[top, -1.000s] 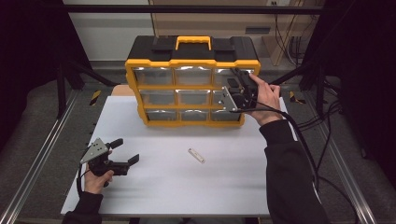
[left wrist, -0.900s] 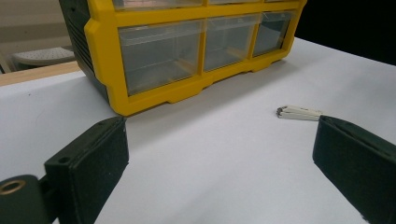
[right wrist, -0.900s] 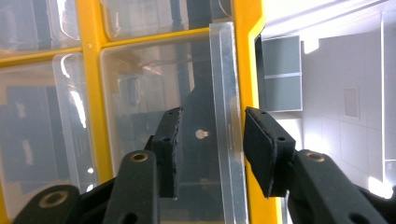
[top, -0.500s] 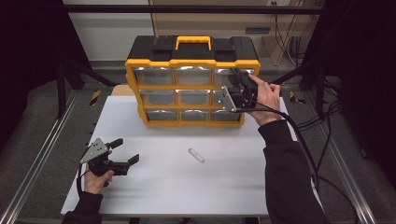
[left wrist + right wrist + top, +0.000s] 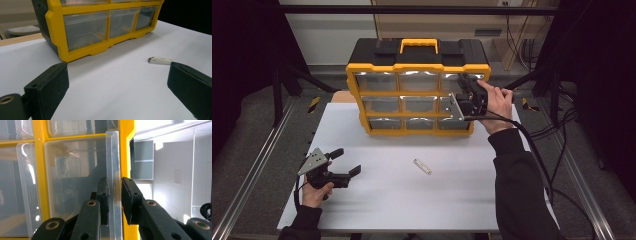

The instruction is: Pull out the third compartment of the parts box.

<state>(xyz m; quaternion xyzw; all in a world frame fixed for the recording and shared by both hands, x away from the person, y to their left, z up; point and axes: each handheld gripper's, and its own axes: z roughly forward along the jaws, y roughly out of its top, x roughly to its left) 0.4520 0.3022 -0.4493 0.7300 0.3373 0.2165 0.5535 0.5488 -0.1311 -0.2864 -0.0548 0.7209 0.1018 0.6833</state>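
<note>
Right gripper [image 5: 115, 195] at right column of yellow drawer cabinet [image 5: 417, 67], jaws just closing on clear drawer's pull tab [image 5: 113, 170], near contact. Thin stiff plastic, slick, light; grip tab square, pull straight. Left gripper [image 5: 343, 162] wide open, idle on table [image 5: 462, 200].

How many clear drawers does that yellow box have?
9, in three rows of three on the box; the right gripper hides part of the middle-right drawer.
</note>
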